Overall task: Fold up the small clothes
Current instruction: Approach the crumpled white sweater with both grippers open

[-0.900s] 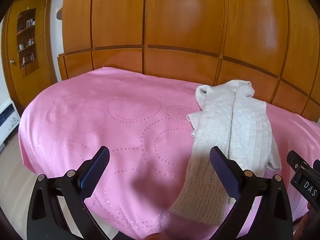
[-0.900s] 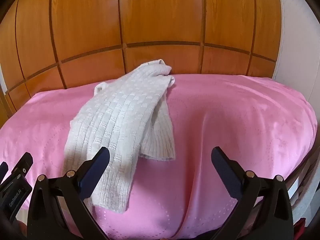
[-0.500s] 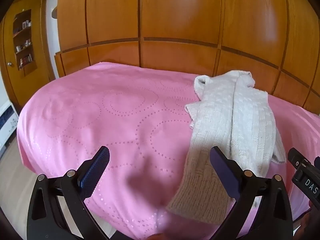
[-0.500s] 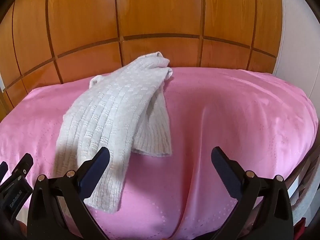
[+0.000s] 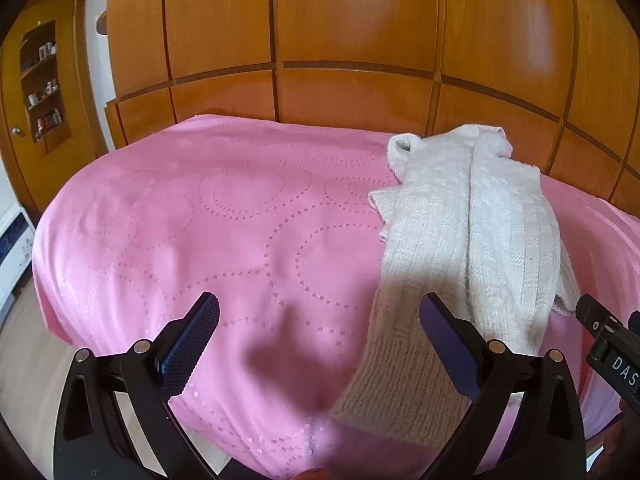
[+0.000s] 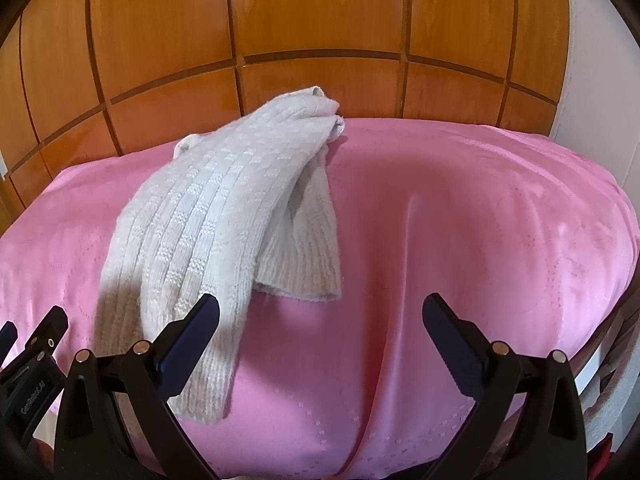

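Observation:
A cream knitted garment (image 5: 460, 248) lies crumpled lengthwise on the pink bedspread (image 5: 224, 232), right of centre in the left wrist view. My left gripper (image 5: 320, 320) hovers open above the spread, its right finger over the garment's near ribbed end. In the right wrist view the same knitted garment (image 6: 224, 216) runs from the far middle to the near left. My right gripper (image 6: 320, 320) is open above bare pink bedspread (image 6: 460, 220), its left finger just over the garment's near end. Nothing sits between either pair of fingers.
A wooden panelled wardrobe (image 5: 360, 40) rises right behind the bed. A wooden door with small shelves (image 5: 40, 88) stands at the far left. A white wall (image 6: 592, 60) borders the right side. The other gripper's body (image 5: 612, 352) shows at the right edge.
Both grippers have moved forward and lower toward the bed, so the garment looks larger and nearer. Both sets of fingers stay wide apart and the garment has not shifted.

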A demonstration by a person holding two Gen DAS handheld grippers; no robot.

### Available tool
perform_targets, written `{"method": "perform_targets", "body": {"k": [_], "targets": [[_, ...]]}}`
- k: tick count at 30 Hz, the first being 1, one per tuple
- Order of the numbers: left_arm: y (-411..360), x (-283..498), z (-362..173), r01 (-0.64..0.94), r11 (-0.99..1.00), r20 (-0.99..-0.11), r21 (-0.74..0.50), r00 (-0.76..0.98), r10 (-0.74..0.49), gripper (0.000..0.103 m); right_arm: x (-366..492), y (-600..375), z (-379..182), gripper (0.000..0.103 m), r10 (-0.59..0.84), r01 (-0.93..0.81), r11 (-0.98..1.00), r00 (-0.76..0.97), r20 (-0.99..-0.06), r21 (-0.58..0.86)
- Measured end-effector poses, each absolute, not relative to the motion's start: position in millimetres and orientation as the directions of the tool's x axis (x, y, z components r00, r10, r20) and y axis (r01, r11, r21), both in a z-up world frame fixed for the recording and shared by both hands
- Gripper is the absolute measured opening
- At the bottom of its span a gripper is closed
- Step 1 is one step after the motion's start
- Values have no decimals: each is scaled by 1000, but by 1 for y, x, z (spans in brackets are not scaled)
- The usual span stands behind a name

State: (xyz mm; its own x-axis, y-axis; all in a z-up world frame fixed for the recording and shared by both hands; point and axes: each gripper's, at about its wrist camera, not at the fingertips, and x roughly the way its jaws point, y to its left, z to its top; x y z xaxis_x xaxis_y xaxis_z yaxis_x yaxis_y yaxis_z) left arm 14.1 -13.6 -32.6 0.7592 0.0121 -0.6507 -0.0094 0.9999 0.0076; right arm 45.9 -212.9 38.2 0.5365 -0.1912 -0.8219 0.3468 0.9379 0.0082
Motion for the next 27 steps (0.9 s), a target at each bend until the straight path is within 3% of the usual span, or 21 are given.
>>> {"method": "perform_targets", "body": {"k": [17, 27], "targets": [[-11, 12, -31, -29, 999, -639, 25, 768, 38, 99, 41, -210, 27, 101, -184, 315, 949, 503, -845, -19], [-7, 14, -29, -41, 999, -637, 25, 769, 48, 99, 37, -231, -4, 101, -185, 357, 933, 394, -900, -35]]}}
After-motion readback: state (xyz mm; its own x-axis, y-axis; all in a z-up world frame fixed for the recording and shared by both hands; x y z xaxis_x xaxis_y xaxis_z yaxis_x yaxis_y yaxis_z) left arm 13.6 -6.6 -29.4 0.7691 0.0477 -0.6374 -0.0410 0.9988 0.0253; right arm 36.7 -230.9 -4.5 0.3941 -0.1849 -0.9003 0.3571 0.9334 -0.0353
